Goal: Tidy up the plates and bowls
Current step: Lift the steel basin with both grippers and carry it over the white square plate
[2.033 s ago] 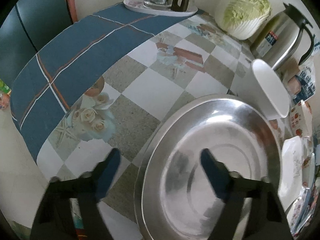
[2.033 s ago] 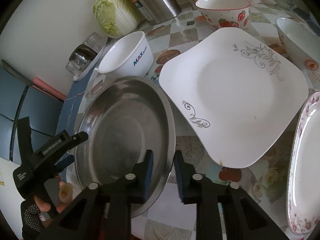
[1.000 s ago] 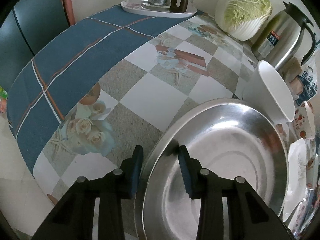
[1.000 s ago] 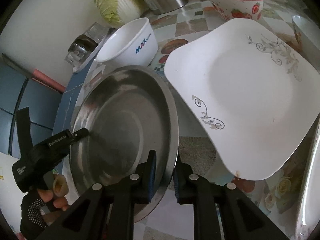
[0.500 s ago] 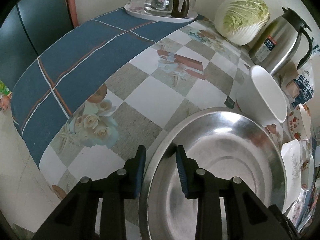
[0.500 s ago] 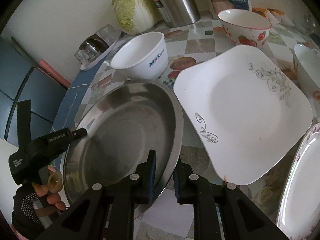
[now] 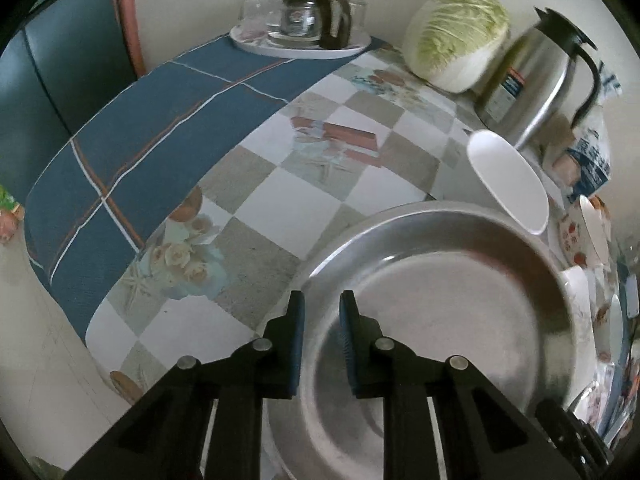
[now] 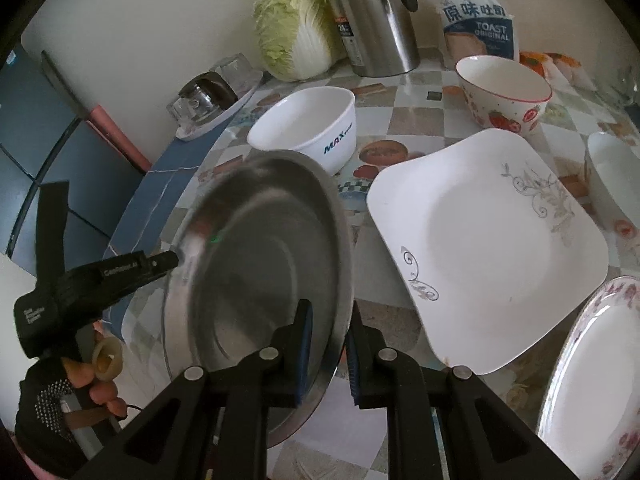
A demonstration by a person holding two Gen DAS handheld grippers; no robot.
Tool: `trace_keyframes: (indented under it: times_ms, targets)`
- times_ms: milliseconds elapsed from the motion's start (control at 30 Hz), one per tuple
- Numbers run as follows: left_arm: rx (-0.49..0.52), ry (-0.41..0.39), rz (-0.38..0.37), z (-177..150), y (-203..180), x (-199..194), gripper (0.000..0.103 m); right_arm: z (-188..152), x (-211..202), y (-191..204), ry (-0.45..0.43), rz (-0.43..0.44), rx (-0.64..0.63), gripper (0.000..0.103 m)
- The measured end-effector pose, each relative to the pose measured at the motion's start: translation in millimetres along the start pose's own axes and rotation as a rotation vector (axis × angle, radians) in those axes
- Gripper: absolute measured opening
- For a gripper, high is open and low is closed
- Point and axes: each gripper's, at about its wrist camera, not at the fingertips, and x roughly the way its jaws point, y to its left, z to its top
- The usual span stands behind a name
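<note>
The left tongs, wide open over the steel plate two seconds ago, are now closing on its near rim, while the right tongs stay clamped on the opposite edge; the plate has tilted up off the worktop, so I judge it is being lifted two-handed toward a stack. Rightward lie the white MAX bowl, square white plate and strawberry bowl, with cabbage and steel thermos against the cream wall.

In the right wrist view, the steel plate is set left of the square plate. Behind it the bowl is placed, with the cabbage and jug further back on the bench.
</note>
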Motion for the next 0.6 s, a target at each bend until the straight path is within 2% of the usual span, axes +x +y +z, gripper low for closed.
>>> trace_keyframes:
  times_ms: [167, 300, 367, 433, 600]
  targets:
    - [-0.064, 0.019, -0.009, 0, 12, 6, 0.018, -3, 11, -13, 0.045, 0.006, 0.052, 0.017]
    - [-0.106, 0.007, -0.025, 2, 21, 5, 0.021, -3, 10, -15, 0.042, 0.020, 0.062, 0.017]
    - [-0.137, -0.001, -0.045, 3, 26, 6, 0.031, -5, 12, -13, 0.048, 0.016, 0.053, 0.017]
    - [-0.167, -0.008, -0.059, 3, 31, 5, 0.049, -7, 15, -13, 0.060, 0.014, 0.056, 0.017]
    - [-0.189, -0.051, -0.050, 6, 38, -3, 0.059, -7, 19, -21, 0.073, 0.015, 0.097, 0.017]
